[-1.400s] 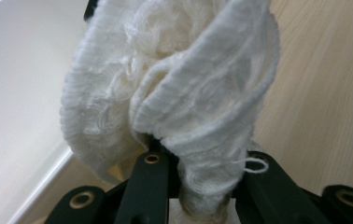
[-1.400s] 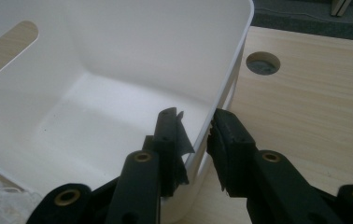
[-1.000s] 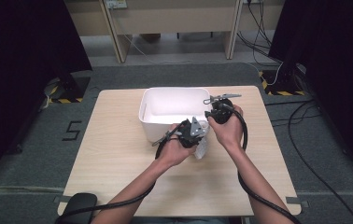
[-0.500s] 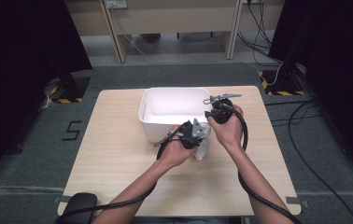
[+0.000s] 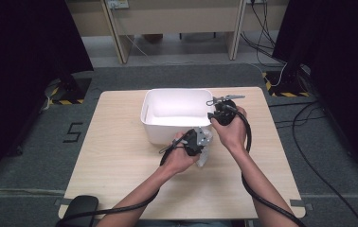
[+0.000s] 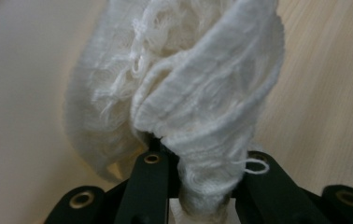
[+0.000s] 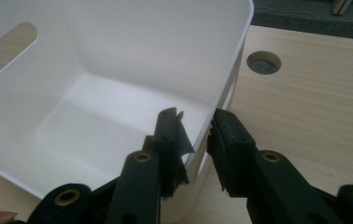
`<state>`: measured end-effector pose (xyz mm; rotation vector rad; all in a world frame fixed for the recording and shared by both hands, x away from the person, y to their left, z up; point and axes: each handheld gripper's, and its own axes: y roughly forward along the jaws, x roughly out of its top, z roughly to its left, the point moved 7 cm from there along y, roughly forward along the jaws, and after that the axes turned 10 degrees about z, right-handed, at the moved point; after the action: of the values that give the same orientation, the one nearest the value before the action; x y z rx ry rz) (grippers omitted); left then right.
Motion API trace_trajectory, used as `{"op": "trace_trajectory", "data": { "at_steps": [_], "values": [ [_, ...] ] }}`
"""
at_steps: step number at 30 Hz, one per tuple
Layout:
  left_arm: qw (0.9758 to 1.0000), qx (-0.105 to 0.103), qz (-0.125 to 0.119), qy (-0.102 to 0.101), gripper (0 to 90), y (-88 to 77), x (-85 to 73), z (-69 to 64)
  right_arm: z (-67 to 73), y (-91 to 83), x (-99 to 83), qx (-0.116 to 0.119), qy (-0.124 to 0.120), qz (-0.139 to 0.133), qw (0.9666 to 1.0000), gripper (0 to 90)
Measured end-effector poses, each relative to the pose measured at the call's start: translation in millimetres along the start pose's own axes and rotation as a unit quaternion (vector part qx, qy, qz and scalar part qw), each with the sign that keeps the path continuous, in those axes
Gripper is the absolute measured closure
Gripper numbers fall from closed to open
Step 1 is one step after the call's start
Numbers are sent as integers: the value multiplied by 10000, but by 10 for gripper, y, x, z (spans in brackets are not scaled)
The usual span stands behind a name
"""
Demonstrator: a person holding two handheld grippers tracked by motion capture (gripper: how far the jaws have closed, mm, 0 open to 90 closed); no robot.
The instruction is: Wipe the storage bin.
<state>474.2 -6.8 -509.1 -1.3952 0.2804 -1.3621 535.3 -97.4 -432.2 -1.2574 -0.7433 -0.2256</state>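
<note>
A white plastic bin [image 5: 177, 91] stands on the wooden table [image 5: 120, 161], toward its far side. In front of the bin's near right corner, my left gripper [image 5: 204, 143] is shut on a crumpled white cloth [image 5: 202, 158] that hangs down to the tabletop. The left gripper view has the cloth [image 6: 188, 93] bunched between the black jaws of that gripper [image 6: 202, 161], just above the wood. My right gripper [image 5: 211, 116] sits at the bin's right wall. Its jaws [image 7: 195, 130] straddle the bin's rim [image 7: 202, 144], one inside and one outside, closed on the wall.
The bin's inside [image 7: 118, 46] holds nothing, and a handle slot [image 7: 7, 55] is cut in its far wall. A round cable hole [image 7: 264, 62] lies in the table beside the bin. Cables trail from both grippers toward the near edge. Dark floor surrounds the table.
My left hand has sunk a little toward the table with the cloth still in its jaws. The right hand and the bin have kept still.
</note>
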Motion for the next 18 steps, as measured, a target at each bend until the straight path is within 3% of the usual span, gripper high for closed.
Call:
{"op": "trace_trajectory", "data": {
  "at_steps": [18],
  "values": [
    [9999,-104,31,-19,779,92,29,-32,4,5,5,-4,82,-7,10000,729]
  ]
}}
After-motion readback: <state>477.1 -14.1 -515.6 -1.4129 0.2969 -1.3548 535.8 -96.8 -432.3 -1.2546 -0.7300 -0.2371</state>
